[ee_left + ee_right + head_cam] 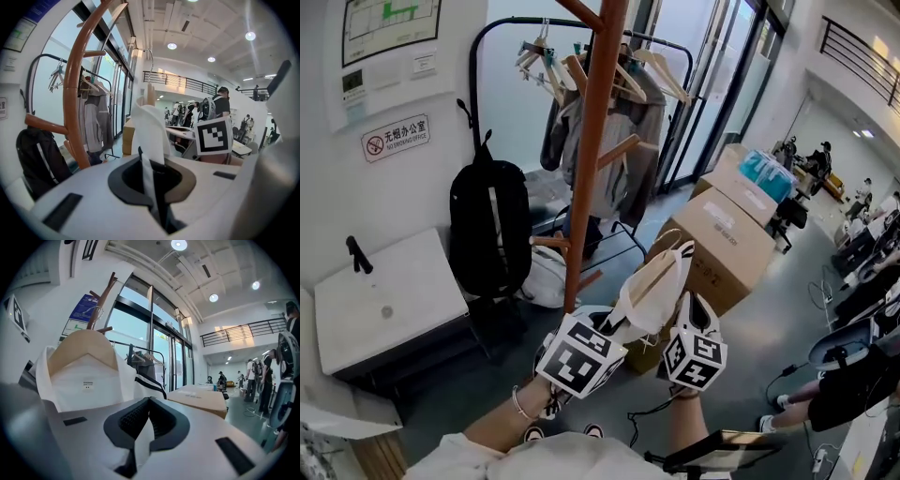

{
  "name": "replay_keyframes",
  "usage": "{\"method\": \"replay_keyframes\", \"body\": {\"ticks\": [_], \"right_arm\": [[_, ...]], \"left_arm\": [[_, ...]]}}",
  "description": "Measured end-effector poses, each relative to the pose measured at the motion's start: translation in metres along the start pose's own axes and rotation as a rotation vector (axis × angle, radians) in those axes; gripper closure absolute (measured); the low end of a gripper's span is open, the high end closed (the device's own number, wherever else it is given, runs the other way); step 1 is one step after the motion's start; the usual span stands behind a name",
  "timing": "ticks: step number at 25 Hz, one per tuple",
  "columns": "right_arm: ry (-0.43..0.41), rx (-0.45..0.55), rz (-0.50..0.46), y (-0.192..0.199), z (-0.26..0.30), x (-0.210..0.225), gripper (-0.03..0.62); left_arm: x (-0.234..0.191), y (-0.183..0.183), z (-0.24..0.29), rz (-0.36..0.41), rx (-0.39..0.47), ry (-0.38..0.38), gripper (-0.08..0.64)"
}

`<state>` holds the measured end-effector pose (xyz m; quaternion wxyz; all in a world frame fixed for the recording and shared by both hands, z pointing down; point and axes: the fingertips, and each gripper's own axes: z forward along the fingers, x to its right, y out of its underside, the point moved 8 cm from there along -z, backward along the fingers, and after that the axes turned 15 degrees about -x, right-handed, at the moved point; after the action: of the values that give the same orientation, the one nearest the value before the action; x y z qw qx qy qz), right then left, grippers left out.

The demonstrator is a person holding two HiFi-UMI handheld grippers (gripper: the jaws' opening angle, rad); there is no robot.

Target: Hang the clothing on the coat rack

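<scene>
Dangling on its wooden hanger [82,347], the white garment [654,286] isn't hung yet; the coat rack [592,141] stands at eleven o'clock from it. Left gripper [614,326] and right gripper [680,317] each clench its cloth. Getting the hanger onto a peg [619,150] remains.

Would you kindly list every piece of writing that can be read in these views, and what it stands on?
"无烟办公室", with a small "NO SMOKING OFFICE" beneath: on the wall sign.
Wall plan: print too small to read.
Cardboard box: print too blurred to read.
Neck label of the white garment: too small to read.
</scene>
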<state>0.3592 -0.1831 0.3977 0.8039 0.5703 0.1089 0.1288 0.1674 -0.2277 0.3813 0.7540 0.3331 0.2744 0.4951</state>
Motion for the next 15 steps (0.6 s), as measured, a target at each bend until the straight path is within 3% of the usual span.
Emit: {"method": "replay_keyframes", "body": {"ticks": [15], "right_arm": [[-0.145, -0.005, 0.04, -0.004, 0.036, 0.036, 0.571]], "left_arm": [[0.008, -0.036, 0.032, -0.067, -0.018, -0.136, 0.541]]}}
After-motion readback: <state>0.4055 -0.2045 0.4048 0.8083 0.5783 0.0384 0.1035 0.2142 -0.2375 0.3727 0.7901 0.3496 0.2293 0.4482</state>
